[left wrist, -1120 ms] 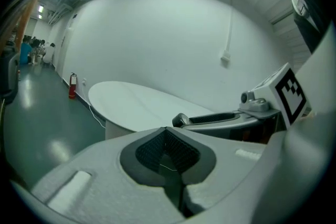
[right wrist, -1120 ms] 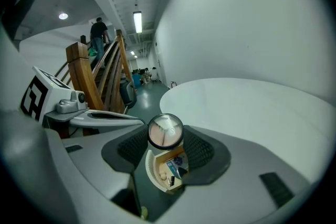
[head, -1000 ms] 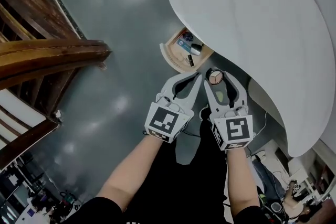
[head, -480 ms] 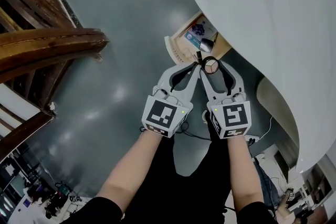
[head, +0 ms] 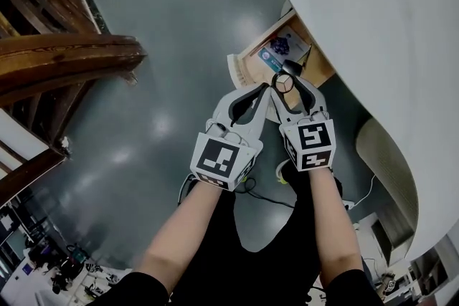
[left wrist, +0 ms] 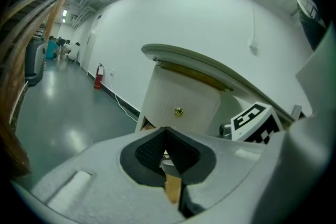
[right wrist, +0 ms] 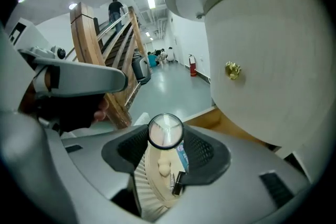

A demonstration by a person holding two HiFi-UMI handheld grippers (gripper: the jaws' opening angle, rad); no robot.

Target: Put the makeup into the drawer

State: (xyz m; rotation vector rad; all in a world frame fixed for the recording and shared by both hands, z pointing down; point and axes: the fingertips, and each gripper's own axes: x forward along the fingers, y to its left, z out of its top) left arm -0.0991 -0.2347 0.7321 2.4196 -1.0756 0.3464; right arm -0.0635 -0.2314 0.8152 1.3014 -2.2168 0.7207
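Note:
My right gripper (head: pixel 285 84) is shut on a small round makeup compact (head: pixel 285 83) with a clear lid and holds it over the near corner of the open wooden drawer (head: pixel 240 72). In the right gripper view the compact (right wrist: pixel 165 131) sits between the black pads, and the drawer (right wrist: pixel 138 182) shows below through the gap. A blue packet (head: pixel 277 49) and a dark tube (head: pixel 291 68) lie in the drawer. My left gripper (head: pixel 265 90) hangs just left of the right one, at the drawer's ribbed white front. Its tips meet (left wrist: pixel 167 131) with nothing between them.
The curved white tabletop (head: pixel 373 25) overhangs the drawer at the right. A closed white drawer front with a brass knob (right wrist: pixel 232 70) stands above the open one. Dark wooden stair rails (head: pixel 64 61) fill the left. A cable (head: pixel 362 186) lies on the glossy grey floor.
Both grippers have sunk toward the open drawer, which now looms larger and closer. The compact stays in the right gripper and has come from short of the drawer to over its near corner.

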